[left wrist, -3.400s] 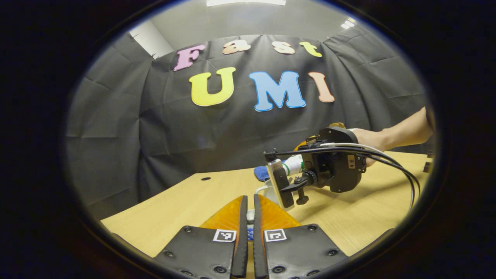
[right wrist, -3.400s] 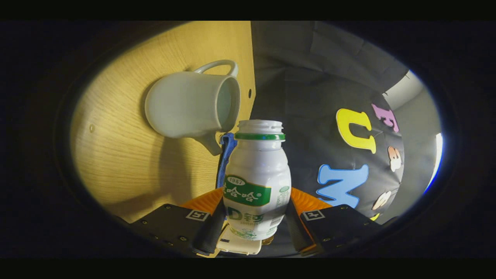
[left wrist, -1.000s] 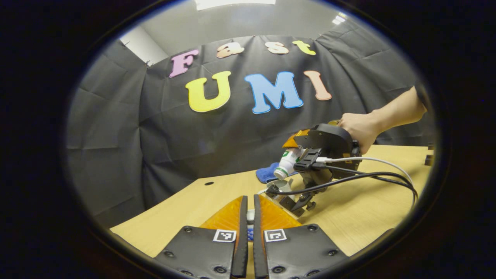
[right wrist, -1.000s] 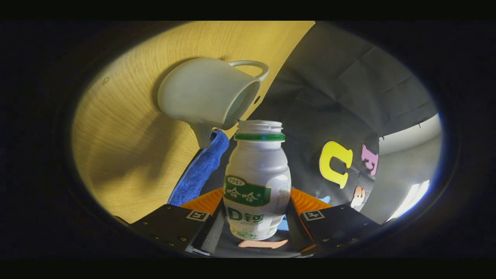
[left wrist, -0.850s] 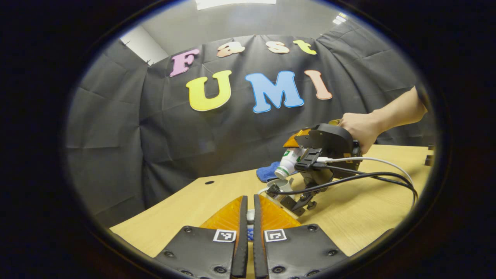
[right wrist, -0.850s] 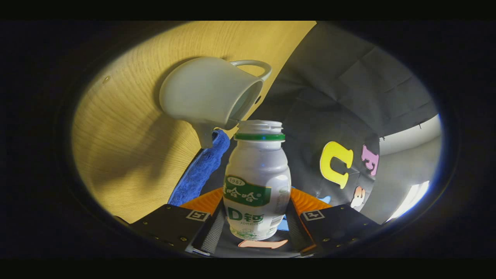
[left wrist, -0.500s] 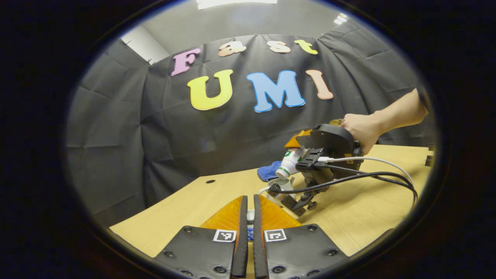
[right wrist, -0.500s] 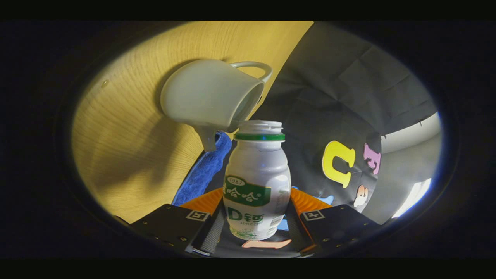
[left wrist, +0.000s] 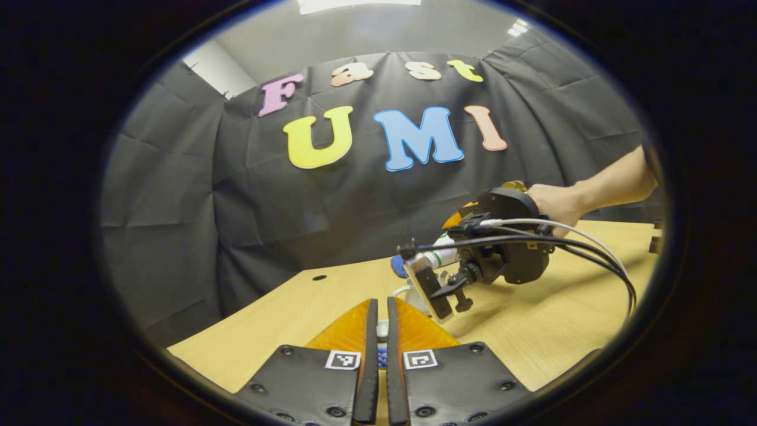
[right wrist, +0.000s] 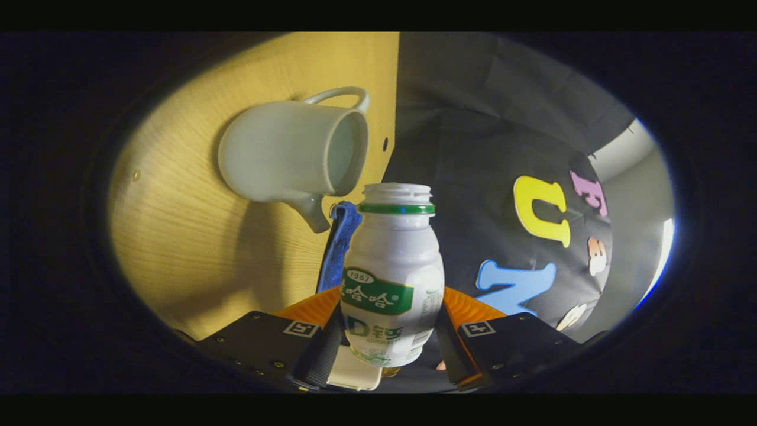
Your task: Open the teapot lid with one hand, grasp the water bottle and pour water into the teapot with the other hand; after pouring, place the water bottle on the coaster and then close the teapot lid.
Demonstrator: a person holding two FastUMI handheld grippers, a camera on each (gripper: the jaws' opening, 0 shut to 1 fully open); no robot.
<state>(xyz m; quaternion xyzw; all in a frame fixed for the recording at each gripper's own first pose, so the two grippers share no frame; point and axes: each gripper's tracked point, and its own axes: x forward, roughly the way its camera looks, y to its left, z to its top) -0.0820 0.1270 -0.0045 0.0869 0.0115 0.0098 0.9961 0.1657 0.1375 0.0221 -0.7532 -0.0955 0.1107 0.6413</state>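
The right tool (right wrist: 390, 346) clamps the open bottle (right wrist: 392, 278) by its lower body, mouth just beside the lidless teapot (right wrist: 290, 154) on the counter (right wrist: 177, 236). The left tool (left wrist: 378, 331) is nearly closed; whether it grips the small white thing between its fingers is unclear.

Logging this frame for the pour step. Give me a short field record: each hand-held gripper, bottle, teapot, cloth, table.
right hand-held gripper: shut on bottle
bottle: white, green neck ring, uncapped, clamped at the lower body by both fingers; its mouth sits beside the teapot's opening, not over it
teapot: white, lid off, standing on the table
left hand-held gripper: fingers close together with something small between them, too hidden to name
cloth: blue, on the table just beyond the teapot
table: light wood
hand: holds the right hand-held gripper from behind
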